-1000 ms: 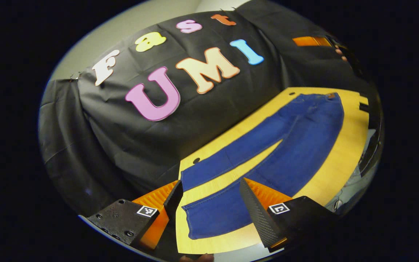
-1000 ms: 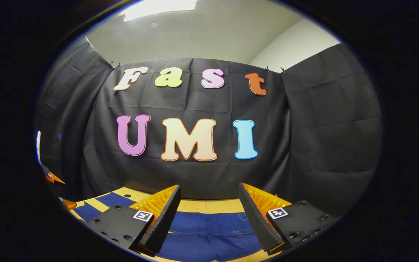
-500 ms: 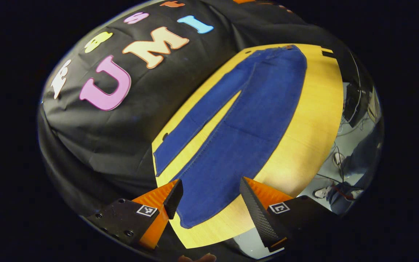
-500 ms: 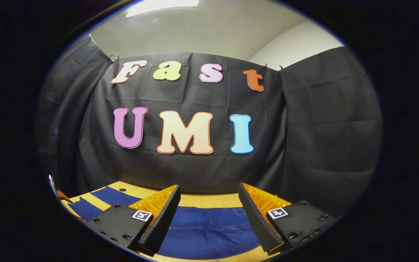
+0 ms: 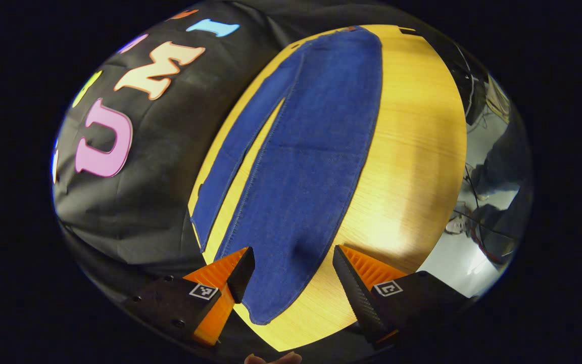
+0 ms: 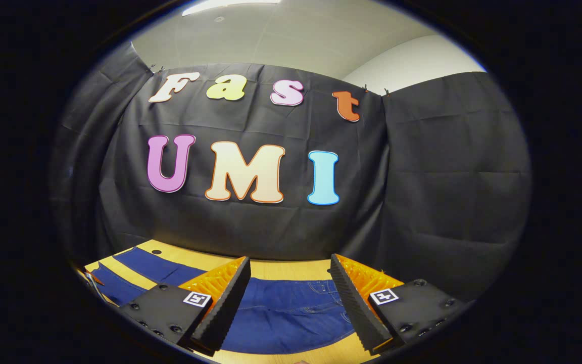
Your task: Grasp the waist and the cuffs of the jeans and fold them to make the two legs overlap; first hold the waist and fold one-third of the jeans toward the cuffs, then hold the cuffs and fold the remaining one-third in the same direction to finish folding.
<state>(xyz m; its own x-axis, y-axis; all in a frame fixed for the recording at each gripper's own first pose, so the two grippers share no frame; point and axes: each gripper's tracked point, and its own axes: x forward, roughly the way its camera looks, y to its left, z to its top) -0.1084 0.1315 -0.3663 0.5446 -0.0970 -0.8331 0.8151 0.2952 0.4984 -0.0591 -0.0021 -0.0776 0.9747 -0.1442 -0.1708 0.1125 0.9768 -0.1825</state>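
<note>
Blue jeans (image 5: 311, 151) lie flat on the yellow wooden table (image 5: 412, 151), legs spread in a narrow V. In the left gripper view the cuff of the nearer leg (image 5: 271, 308) lies just below and between the fingers of my left gripper (image 5: 293, 275), which hovers open above it with nothing held. The other leg (image 5: 225, 172) runs along the table's far edge. In the right gripper view the waist end of the jeans (image 6: 291, 313) lies between the fingers of my right gripper (image 6: 288, 298), open and empty above it.
Black cloth wall (image 6: 271, 222) rises right behind the table's far edge. Beyond the table's near edge in the left gripper view lies grey floor with cables and a person's shoe (image 5: 455, 225). Bare wood runs beside the jeans (image 5: 422, 126).
The left gripper has tilted down and swung over the table, so the jeans now run up the view and the cuff sits nearer its fingers. The right gripper has dipped slightly toward the waist.
</note>
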